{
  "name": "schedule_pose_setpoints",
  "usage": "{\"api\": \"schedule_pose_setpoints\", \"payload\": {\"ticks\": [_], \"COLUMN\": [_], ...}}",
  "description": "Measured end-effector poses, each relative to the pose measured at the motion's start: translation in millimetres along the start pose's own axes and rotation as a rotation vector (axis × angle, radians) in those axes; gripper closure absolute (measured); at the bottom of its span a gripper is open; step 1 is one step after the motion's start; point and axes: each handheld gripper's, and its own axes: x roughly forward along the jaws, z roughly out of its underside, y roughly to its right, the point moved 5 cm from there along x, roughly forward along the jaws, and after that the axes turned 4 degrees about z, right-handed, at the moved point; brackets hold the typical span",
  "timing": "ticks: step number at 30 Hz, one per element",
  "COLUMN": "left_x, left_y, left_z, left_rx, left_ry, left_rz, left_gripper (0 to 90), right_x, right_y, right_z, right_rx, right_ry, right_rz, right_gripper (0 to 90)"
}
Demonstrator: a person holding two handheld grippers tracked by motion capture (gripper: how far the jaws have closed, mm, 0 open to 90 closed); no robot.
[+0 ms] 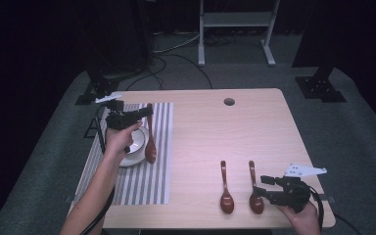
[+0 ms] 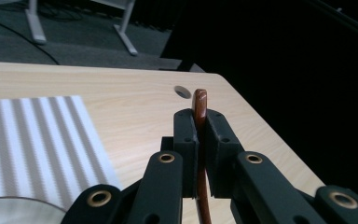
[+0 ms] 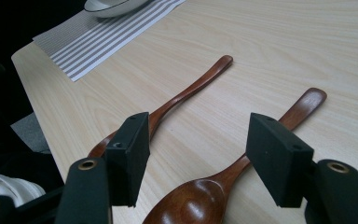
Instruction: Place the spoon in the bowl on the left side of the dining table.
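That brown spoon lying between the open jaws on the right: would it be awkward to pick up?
Probably a little. The spoon looks like glossy wood, so likely stiff and light but somewhat slippery. Its handle is thin and curved, so it may pivot in the right gripper. The rounded bowl might rock when nudged.

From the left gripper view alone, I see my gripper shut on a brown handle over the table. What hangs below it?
Observer: The held wooden spoon hangs bowl-down beside the white bowl, above the striped placemat.
Operator: Any other spoons out?
Observer: Two more wooden spoons lie side by side near the front edge; the right spoon sits closest to the right gripper.
Operator: Is that gripper holding one?
Observer: No, its jaws are open, straddling that spoon's neck without pressing on it.
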Motion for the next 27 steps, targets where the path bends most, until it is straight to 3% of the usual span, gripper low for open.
{"api": "schedule_pose_setpoints", "payload": {"ticks": [27], "left_x": [-27.4], "left_y": [-55.4], "left_z": [-24.3], "left_rx": [-0.069], "left_ry": [0.055], "left_rz": [-0.154], "left_gripper": [84.2], "right_x": [-1.7], "right_y": [1.4], "right_z": [-1.2], "right_rx": [0.002], "right_ry": [0.007], "right_rz": [-0.003], "right_gripper": [37.5]}}
